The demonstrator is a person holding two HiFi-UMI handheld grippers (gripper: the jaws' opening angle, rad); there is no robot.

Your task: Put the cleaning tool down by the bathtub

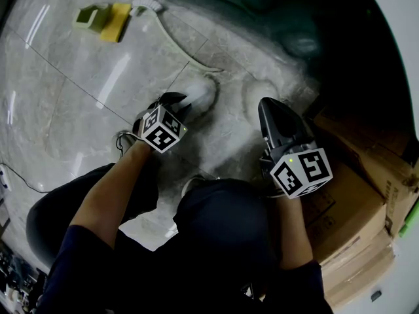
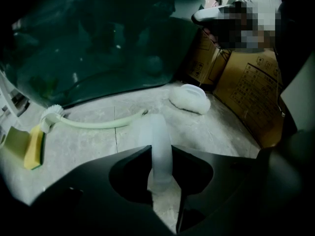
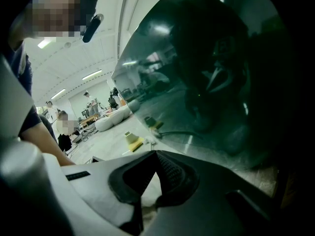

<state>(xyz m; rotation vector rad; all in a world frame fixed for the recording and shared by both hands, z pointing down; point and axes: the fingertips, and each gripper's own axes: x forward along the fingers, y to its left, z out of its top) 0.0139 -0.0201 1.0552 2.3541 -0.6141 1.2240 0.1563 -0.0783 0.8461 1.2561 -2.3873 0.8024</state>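
At the far left of the tiled floor lie a sponge and a long-handled brush, beside the dark bathtub; next, the left gripper has its jaws clamped on the cleaning tool, a pale handle pointing down toward the tiles before the tub; best to lower it until it rests flat, clear of the brush, then part the jaws; the right gripper, jaws together and empty, should keep clear.

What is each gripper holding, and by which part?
Left gripper: white cleaning tool, fingers clamped near the handle end. Right gripper: nothing, shut.
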